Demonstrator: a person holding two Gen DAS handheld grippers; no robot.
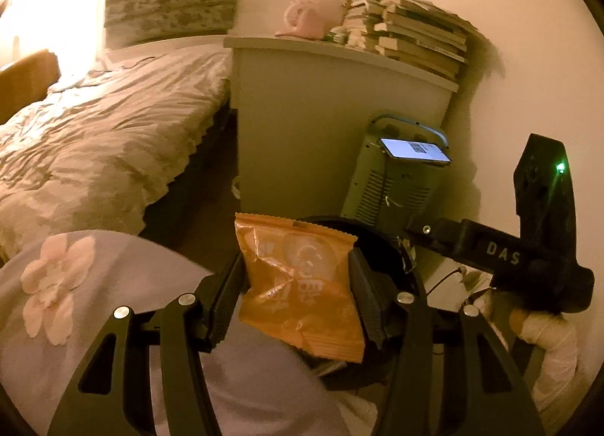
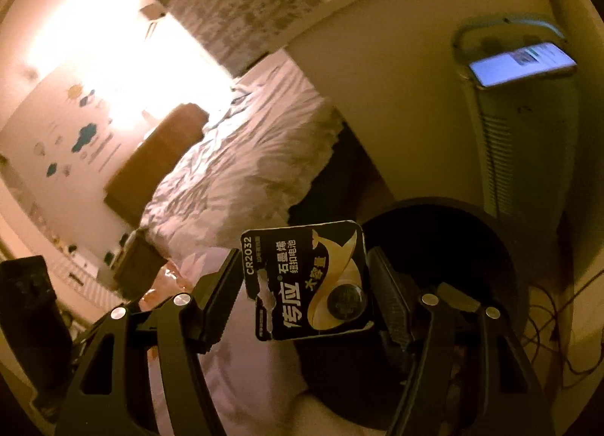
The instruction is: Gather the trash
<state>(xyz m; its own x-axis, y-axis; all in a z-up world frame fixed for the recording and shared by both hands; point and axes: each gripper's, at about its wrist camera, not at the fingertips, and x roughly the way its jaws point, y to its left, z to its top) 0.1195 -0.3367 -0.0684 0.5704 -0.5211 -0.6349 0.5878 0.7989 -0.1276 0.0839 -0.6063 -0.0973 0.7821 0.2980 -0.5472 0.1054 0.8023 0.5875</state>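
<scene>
Left wrist view: both grippers held a piece of trash above the black round bin, which stood on the floor between the bed and the heater.

The left gripper, jaws about half apart, was clamped on the orange snack wrapper: light, crinkly, probably slippery film, best pinched across its middle. The right gripper, set somewhat wider, gripped the black battery card by its side edges; stiff and flat, it would likely bow if squeezed harder.
</scene>
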